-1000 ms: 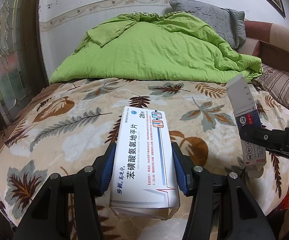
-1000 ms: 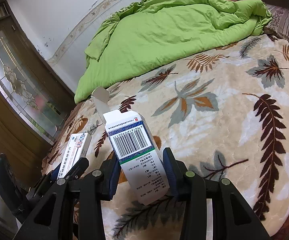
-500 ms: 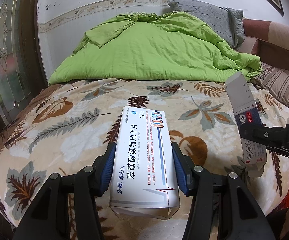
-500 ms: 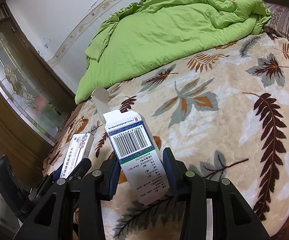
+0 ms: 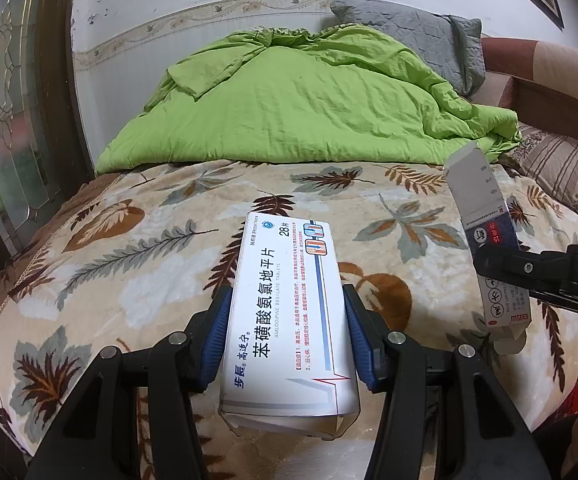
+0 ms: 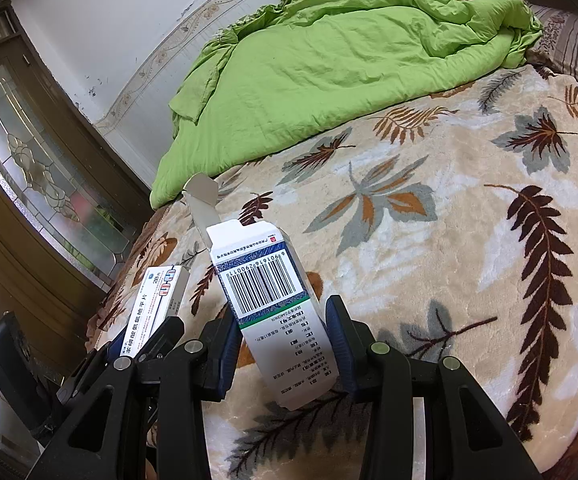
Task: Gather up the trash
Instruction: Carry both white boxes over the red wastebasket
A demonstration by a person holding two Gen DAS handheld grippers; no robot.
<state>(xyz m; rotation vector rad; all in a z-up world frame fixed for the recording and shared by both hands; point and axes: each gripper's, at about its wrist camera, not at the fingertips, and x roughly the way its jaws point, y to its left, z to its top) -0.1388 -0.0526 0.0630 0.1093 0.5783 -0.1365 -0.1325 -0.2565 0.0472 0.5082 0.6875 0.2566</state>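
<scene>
My left gripper is shut on a white medicine box with blue Chinese lettering, held flat above the bed. It also shows in the right wrist view at the lower left. My right gripper is shut on a second medicine box, white and dark blue with a barcode, its top flap open. That box shows in the left wrist view at the right, upright, with the right gripper clamped on it.
A bed with a beige leaf-print blanket lies below both grippers. A crumpled green duvet and a grey pillow lie at the far end. A wooden door with patterned glass stands at the left. A striped pillow lies at the right.
Both grippers keep their boxes. The view has drifted slightly back from the bed; the right gripper's box sits a little lower in the left wrist view.
</scene>
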